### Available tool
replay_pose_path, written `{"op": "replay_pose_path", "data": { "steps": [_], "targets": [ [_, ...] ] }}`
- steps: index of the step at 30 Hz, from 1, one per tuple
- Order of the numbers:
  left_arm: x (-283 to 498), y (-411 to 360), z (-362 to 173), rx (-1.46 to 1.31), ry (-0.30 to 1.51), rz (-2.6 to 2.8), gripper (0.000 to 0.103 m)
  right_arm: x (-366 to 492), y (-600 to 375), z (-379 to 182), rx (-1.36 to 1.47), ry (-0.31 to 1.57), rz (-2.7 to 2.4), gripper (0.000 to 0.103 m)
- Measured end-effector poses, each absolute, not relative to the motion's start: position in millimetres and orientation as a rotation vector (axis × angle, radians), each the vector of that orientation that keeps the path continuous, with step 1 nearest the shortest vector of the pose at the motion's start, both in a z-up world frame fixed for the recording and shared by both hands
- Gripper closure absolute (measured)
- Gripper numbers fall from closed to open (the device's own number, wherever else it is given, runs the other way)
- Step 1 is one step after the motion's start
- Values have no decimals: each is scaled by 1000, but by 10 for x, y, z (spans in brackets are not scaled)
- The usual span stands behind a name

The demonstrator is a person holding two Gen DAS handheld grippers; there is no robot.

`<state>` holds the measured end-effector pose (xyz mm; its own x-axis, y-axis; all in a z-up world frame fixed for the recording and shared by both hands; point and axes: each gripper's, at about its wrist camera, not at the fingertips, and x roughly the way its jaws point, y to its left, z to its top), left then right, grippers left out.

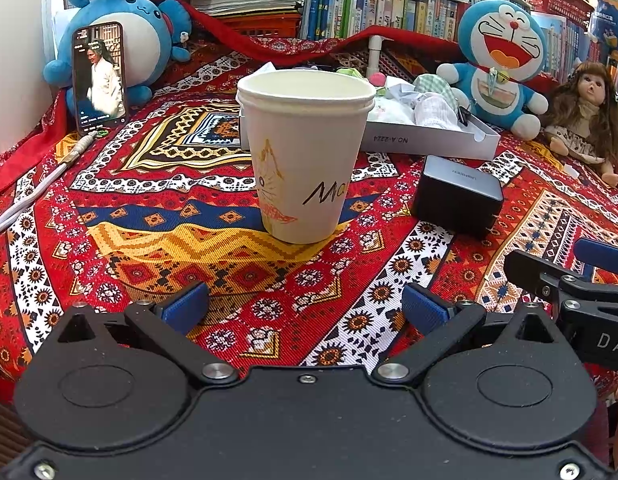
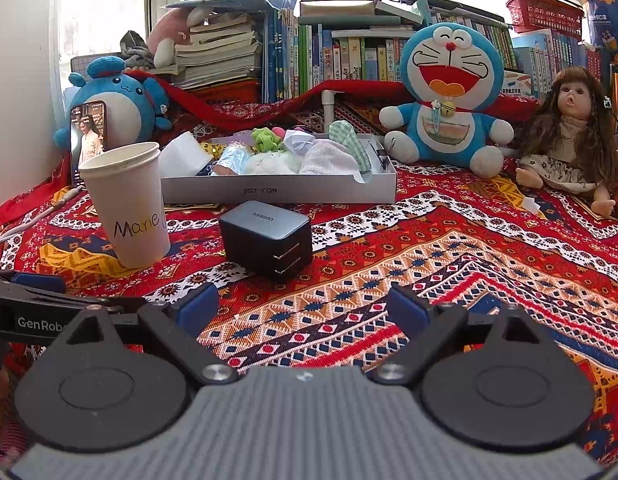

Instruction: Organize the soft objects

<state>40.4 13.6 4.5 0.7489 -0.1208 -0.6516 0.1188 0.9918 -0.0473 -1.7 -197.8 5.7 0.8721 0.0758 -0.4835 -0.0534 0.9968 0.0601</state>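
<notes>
A shallow white box (image 2: 277,192) (image 1: 429,142) on the patterned cloth holds several soft items: a green frog toy (image 2: 265,138), a white fluffy piece (image 2: 269,164), a checked cloth (image 2: 349,140) and pale cloths (image 1: 433,110). A blue cat plush (image 2: 449,96) (image 1: 501,64) sits behind the box at right, a round blue plush (image 1: 121,36) (image 2: 117,108) at back left, a long-haired doll (image 2: 569,136) (image 1: 589,116) at far right. My left gripper (image 1: 305,306) is open and empty, facing a white paper cup (image 1: 305,152). My right gripper (image 2: 303,306) is open and empty above bare cloth.
A black charger block (image 2: 269,240) (image 1: 457,196) lies between cup and box. A phone (image 1: 99,76) leans on the round plush, with a white cable (image 1: 37,192) at left. Stacked books and a bookshelf (image 2: 341,60) line the back. Patterned cloth (image 2: 469,272) spreads at right.
</notes>
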Motion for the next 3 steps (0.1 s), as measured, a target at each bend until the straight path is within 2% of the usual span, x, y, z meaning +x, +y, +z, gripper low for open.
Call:
{"op": "replay_pose_path", "data": {
  "steps": [3],
  "targets": [
    [421, 152, 58, -3, 707, -131, 0, -16, -1982, 57, 45, 506, 66, 7]
  ]
}}
